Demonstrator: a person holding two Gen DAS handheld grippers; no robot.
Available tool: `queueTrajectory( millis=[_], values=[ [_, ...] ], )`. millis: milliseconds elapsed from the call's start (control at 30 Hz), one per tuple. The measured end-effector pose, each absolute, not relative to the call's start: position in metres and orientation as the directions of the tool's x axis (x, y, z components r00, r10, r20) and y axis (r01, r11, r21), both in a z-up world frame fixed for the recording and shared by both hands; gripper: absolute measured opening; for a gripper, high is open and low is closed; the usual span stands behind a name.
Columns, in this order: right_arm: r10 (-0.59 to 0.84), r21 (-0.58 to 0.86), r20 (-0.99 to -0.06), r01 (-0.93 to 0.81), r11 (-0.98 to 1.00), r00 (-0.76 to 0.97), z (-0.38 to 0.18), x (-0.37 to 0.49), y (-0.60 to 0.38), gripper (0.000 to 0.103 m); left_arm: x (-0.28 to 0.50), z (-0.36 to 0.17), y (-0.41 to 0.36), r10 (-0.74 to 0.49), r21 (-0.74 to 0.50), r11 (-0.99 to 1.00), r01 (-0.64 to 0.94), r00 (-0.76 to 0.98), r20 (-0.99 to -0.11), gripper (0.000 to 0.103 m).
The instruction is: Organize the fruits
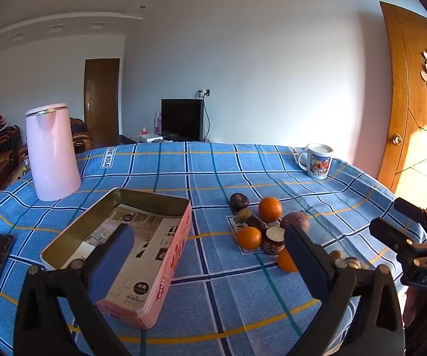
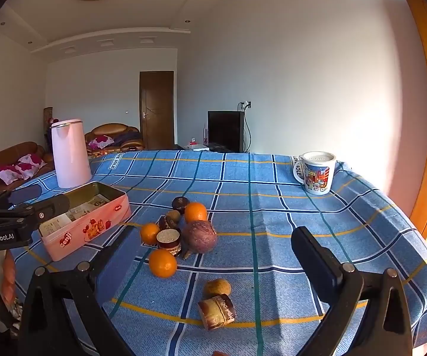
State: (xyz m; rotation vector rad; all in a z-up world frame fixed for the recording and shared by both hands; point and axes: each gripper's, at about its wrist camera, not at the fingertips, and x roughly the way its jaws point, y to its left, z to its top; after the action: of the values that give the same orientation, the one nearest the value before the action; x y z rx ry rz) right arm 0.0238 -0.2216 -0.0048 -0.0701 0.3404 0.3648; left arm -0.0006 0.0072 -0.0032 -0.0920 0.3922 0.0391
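Both grippers, left (image 1: 207,255) and right (image 2: 216,255), hover spread wide and empty above the table (image 2: 272,207). Oranges (image 2: 162,263) and other fruit lie just beside the open pink tin (image 1: 118,255).

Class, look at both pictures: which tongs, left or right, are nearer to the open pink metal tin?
Left. The left tongs hover at the pink metal tin's near end, jaws open. The right tongs hover open over the fruit, off to the tin's right.

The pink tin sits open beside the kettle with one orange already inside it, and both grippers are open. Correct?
Not quite: the pink tin holds only printed paper, as the left wrist view shows. All three oranges lie on the tablecloth. The rest stands.
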Motion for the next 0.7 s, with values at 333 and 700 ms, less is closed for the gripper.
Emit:
queueTrajectory(
  millis=[333,700],
  values=[
    [0.341,-0.009,-0.340,-0.365,0.931,0.877,-0.0045,0.0236,-0.2196,0.102,-0.0001,-0.0025,0.0061,0.021,-0.084,0.995,-0.057,0.923,-0.384,0.103],
    [0.346,-0.006,-0.340,-0.370,0.929,0.875,-0.0044,0.0229,-0.2183,0.102,0.0002,-0.0021,0.0058,0.021,-0.084,0.995,-0.058,0.923,-0.385,0.103]
  ],
)
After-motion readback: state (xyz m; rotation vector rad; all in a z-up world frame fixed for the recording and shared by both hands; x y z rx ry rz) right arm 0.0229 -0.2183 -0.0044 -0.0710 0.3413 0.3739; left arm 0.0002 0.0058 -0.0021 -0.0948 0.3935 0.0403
